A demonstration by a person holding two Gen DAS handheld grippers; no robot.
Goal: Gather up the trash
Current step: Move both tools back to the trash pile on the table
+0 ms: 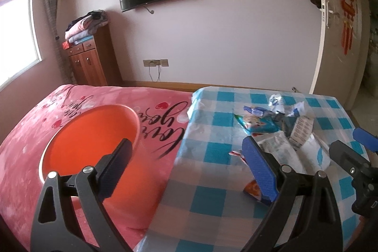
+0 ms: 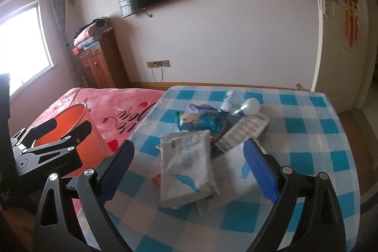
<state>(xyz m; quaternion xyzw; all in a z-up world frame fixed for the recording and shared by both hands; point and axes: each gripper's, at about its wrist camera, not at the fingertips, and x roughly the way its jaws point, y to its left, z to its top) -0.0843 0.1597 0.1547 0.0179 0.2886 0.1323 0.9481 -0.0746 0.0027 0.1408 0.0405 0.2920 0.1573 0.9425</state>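
Orange basin (image 1: 94, 134) sits farthest left, on the pink bedspread (image 1: 28, 134), and serves as the marker for the rest. Directly over its near rim hangs the left hand-held gripper (image 1: 186, 169), fingers spread wide with nothing between them; its left finger lies over the basin's mouth, its blue-padded right finger reaches over the edge of the bench (image 1: 212, 193) just right of the basin. That bench wears a blue-and-white checked cloth. Further right of the basin, on the cloth, lies the trash pile: a blue snack wrapper (image 2: 200, 122), a white plastic packet (image 2: 186, 162) nearer the camera, a printed paper strip (image 2: 243, 131) and crumpled white bits (image 2: 250, 105) at the far side. The right hand-held gripper (image 2: 191, 169) hovers above this pile, well right of the basin, also spread wide and empty, the white packet showing between its fingers. Whether either pad touches the packet cannot be told.
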